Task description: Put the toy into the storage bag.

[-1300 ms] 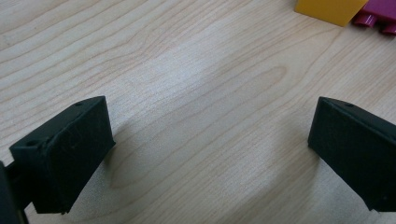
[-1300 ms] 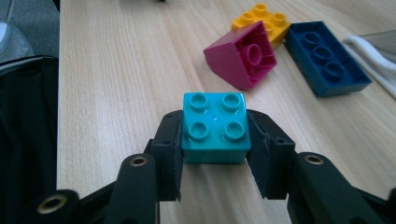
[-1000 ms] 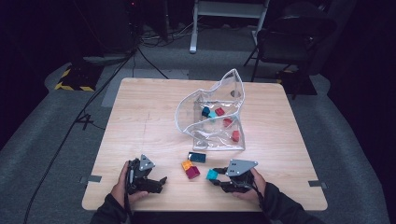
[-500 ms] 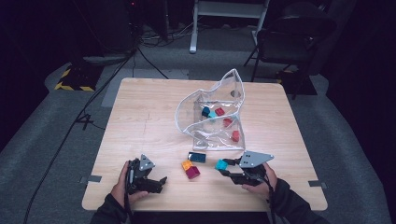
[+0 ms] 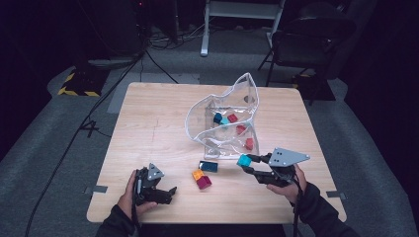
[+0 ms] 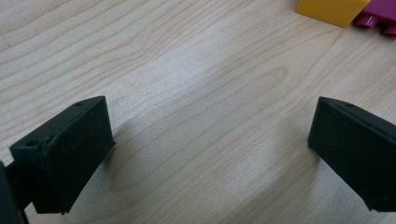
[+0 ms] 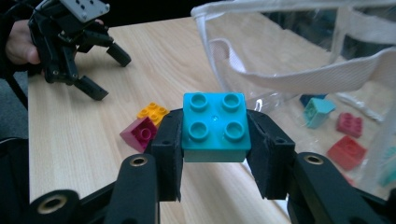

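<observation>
My right gripper [image 7: 214, 149] is shut on a turquoise brick [image 7: 214, 127], studs up, held above the table just in front of the clear plastic bag [image 5: 225, 118]; from above the turquoise brick [image 5: 243, 160] hangs near the bag's front edge, at the tip of the right gripper [image 5: 251, 165]. Inside the bag lie several red, blue and teal bricks [image 5: 240, 129]. An orange brick [image 5: 197, 175], a magenta brick [image 5: 204, 182] and a dark blue brick [image 5: 208, 166] lie on the wood. My left gripper [image 5: 170, 193] rests open near the table's front left, jaws wide over bare wood in the left gripper view.
The wooden table [image 5: 158, 128] ends close in front of both hands. A chair [image 5: 306, 44] and cables [image 5: 89, 123] stand on the floor beyond and to the left. The bag's mouth faces the left and front.
My right gripper has lifted the turquoise brick off the table and carried it up and right toward the bag. The left gripper stayed put.
</observation>
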Demonstrator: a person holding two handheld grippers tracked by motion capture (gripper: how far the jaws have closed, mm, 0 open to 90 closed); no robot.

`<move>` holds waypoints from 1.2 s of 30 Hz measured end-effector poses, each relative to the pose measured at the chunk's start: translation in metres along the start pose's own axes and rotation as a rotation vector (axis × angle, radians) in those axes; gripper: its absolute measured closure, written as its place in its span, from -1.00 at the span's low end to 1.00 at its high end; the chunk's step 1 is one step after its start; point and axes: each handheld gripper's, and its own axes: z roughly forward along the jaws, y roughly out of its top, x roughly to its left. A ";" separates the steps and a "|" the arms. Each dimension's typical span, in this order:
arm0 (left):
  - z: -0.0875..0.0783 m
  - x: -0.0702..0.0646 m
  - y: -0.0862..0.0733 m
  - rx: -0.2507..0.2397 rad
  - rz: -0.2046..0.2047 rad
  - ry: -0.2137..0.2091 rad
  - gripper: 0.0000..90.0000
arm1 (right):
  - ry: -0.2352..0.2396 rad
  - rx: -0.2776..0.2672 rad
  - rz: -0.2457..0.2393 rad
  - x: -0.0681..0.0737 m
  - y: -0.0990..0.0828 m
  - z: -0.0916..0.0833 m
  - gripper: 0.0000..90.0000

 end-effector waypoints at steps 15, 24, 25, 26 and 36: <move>0.000 0.000 0.000 -0.001 0.001 -0.001 -1.00 | -0.050 -0.064 -0.021 -0.012 0.030 -0.024 0.32; 0.000 0.000 0.000 -0.001 0.001 -0.001 -1.00 | -0.075 -0.094 -0.029 -0.019 0.046 -0.031 0.32; 0.000 0.000 0.000 -0.001 0.001 -0.001 -1.00 | -0.075 -0.095 -0.029 -0.020 0.048 -0.032 0.32; 0.000 0.000 0.000 -0.001 0.000 -0.001 -1.00 | -0.079 -0.097 -0.029 -0.021 0.050 -0.032 0.32; 0.000 0.000 0.000 -0.001 0.001 -0.001 -1.00 | -0.101 -0.124 -0.040 -0.026 0.070 -0.031 0.32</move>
